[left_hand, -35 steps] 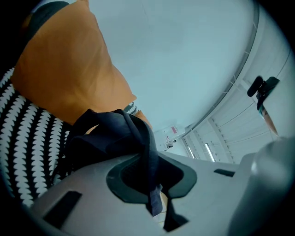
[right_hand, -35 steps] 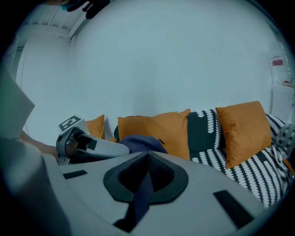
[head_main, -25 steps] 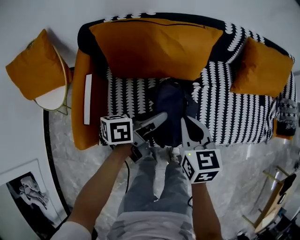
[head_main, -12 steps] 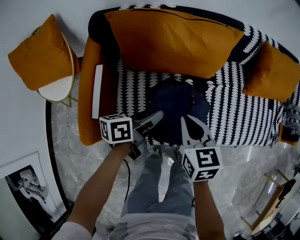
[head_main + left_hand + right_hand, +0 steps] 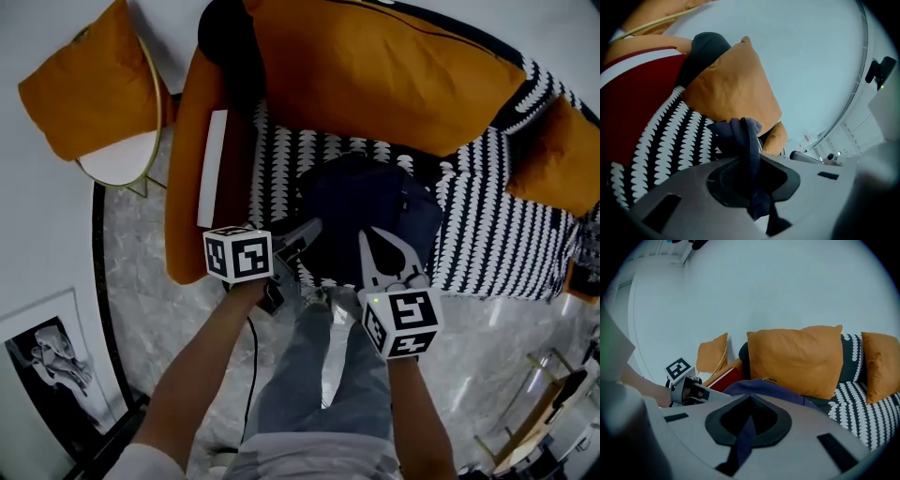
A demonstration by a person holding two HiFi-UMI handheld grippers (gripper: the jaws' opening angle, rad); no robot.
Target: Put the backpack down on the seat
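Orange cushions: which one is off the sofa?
The far-left cushion, on the round white side table; the large cushion and right cushion rest on the patterned sofa.

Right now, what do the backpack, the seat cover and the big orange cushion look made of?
The backpack looks like dark navy woven fabric, probably nylon or polyester, matte: it slumps and its strap folds limply. The seat cover is black-and-white printed cloth, no sheen. The big orange cushion is a soft stuffed textile, matte; weave too small to tell.
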